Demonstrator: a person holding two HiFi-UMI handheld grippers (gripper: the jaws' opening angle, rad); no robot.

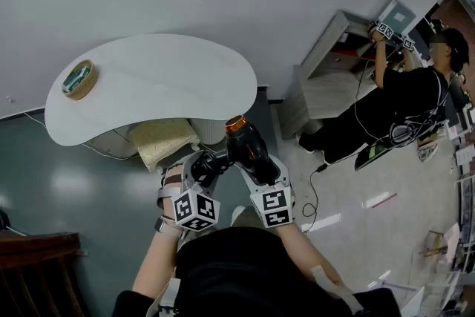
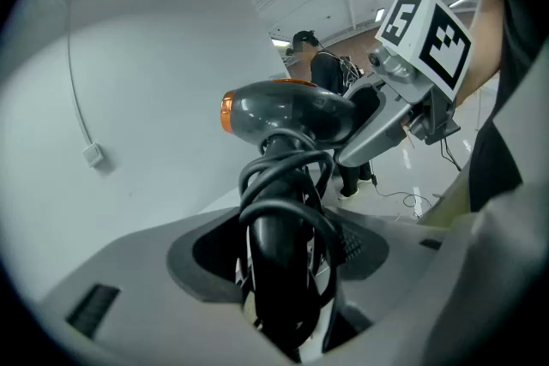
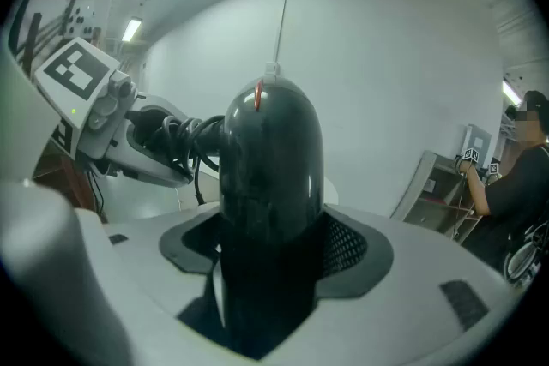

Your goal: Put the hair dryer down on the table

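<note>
A black hair dryer (image 1: pixel 249 148) with an orange nozzle ring hangs in the air near the front edge of the white kidney-shaped table (image 1: pixel 148 85). My left gripper (image 1: pixel 211 164) is shut on its handle, which has the black cord wound round it (image 2: pixel 287 184). In the left gripper view the dryer's body (image 2: pixel 292 111) points left above my left gripper (image 2: pixel 287 270). My right gripper (image 1: pixel 260 168) is shut on the rear of the body; the right gripper view shows that dark, rounded body (image 3: pixel 270 167) filling the gap of my right gripper (image 3: pixel 270 270).
A roll of tape (image 1: pixel 79 79) lies at the table's left end. A pale cushioned seat (image 1: pixel 163 141) is tucked under the table's edge. A person (image 1: pixel 401 108) works at a shelf on the right. Dark wooden furniture (image 1: pixel 37 263) stands at the lower left.
</note>
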